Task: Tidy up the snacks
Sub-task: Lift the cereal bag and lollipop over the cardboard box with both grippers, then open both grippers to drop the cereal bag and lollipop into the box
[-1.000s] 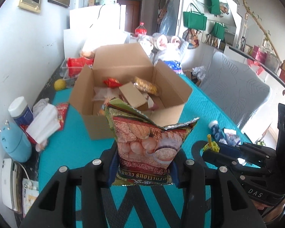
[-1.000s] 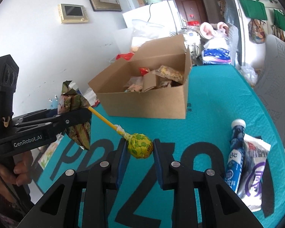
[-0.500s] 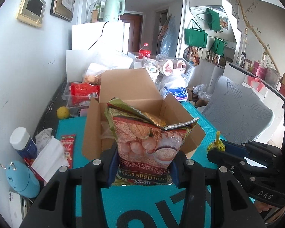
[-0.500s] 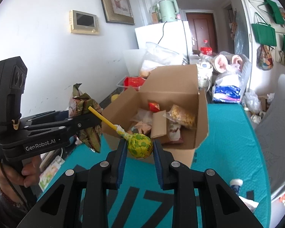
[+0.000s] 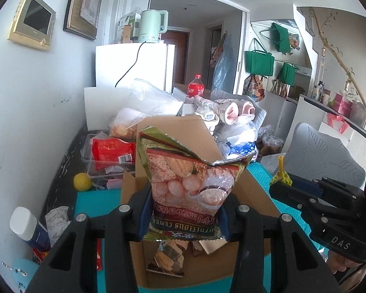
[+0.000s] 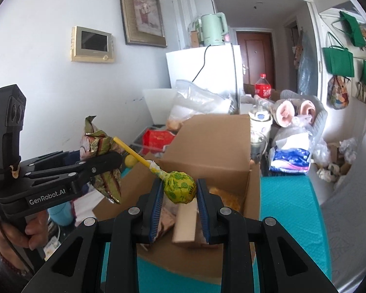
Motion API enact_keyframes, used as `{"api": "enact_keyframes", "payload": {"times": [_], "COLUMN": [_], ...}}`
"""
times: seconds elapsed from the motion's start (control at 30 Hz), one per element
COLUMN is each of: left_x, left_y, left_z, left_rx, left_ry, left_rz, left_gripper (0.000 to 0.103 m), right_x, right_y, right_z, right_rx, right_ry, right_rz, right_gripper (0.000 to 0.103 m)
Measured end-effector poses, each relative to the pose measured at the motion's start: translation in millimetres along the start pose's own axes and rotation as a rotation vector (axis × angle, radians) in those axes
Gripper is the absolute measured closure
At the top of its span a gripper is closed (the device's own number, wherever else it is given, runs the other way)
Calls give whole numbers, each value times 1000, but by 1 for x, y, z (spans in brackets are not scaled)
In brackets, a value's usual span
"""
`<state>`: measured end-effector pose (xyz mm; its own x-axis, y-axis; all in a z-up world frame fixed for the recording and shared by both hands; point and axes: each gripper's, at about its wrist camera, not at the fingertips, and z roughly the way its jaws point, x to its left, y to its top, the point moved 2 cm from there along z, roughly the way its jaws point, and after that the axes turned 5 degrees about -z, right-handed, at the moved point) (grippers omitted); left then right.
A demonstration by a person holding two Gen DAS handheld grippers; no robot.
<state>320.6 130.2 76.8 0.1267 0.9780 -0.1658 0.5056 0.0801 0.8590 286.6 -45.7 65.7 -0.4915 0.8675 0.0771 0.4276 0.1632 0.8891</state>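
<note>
My left gripper (image 5: 184,213) is shut on a crumpled cereal snack bag (image 5: 190,185), held upright over the near side of an open cardboard box (image 5: 253,195). In the right wrist view that same bag (image 6: 102,161) hangs from the left gripper at the left. My right gripper (image 6: 180,195) is shut on a yellow-green wrapped lollipop (image 6: 179,186), its yellow stick pointing up-left, above the box (image 6: 219,146). Several snack packets lie inside the box (image 5: 168,258). The right gripper (image 5: 280,183) appears at the right of the left wrist view with the lollipop (image 5: 281,177).
The box stands on a teal table mat (image 6: 288,202). Behind it are a red packet in a clear tray (image 5: 109,149), a yellow ball (image 5: 82,182), plastic bags, a cola bottle (image 6: 263,88) and a white fridge (image 5: 131,66). A white-capped bottle (image 5: 28,229) lies at the left. A grey chair (image 5: 322,156) stands right.
Both grippers have risen and moved forward to the box, which now sits right under them. The bag and the lollipop stayed gripped.
</note>
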Motion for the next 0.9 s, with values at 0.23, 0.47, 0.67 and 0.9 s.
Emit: {"api": "enact_keyframes", "payload": {"times": [0.23,0.47,0.67,0.9], "left_x": [4,16,25,28], "left_y": [19,22,14,1], "left_z": [33,58,91,119], "left_rx": [-30,-27,34,122], "left_ry": [40,59,97,99], "left_rz": [-12,-55,-38,-52], "left_gripper": [59,59,59,59], "right_x": [-17,-30,-37,-42], "right_y": [22,25,16,1], "right_z": [31,68,99,126], "right_rx": [-22,33,82,155], "right_ry": [8,-4,-25,-50], "right_rz": [16,39,56,69], "right_gripper": [76,76,76,76]}}
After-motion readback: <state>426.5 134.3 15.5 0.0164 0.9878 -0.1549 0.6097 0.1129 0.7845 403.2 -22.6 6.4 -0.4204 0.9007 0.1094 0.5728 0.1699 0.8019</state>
